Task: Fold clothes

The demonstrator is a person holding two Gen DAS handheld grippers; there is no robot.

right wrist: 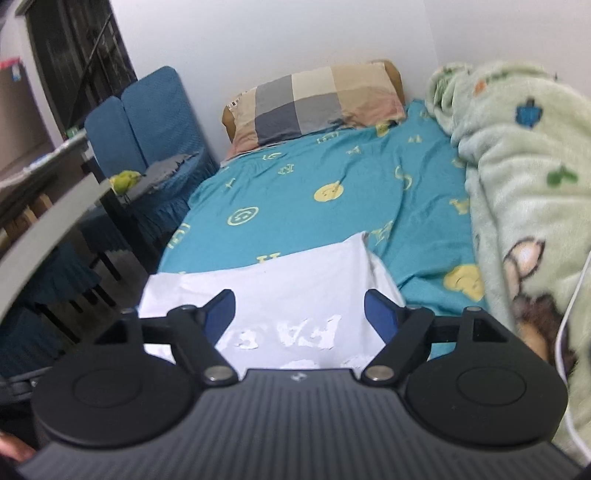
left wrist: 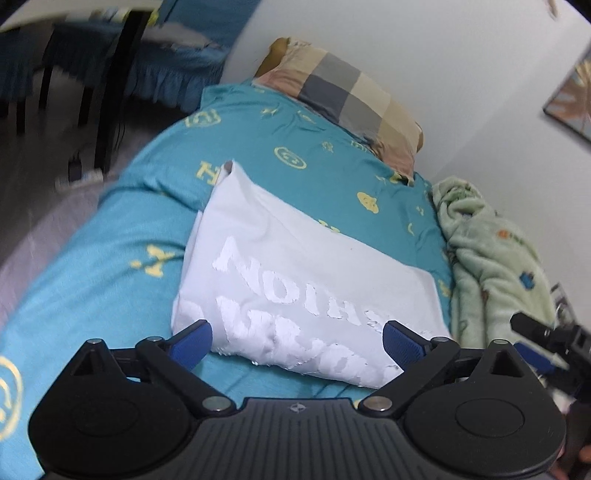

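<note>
Two sets of fingers, both spread wide, nothing clamped. My left gripper [left wrist: 297,341] hovers at the near edge of the folded white shirt [left wrist: 295,280], lower centre of frame on the teal bedsheet [left wrist: 110,251]. My right gripper [right wrist: 299,310] frames the same shirt's printed end, lower centre. Green blanket [right wrist: 517,166] bulks at right. Risk: a careless nudge or a one-layer pinch could drag the fold open, since the sheet looks slippery.

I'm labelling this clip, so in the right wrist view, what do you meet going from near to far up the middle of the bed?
Right gripper → white folded shirt → teal bedsheet → checked pillow → white wall.
</note>
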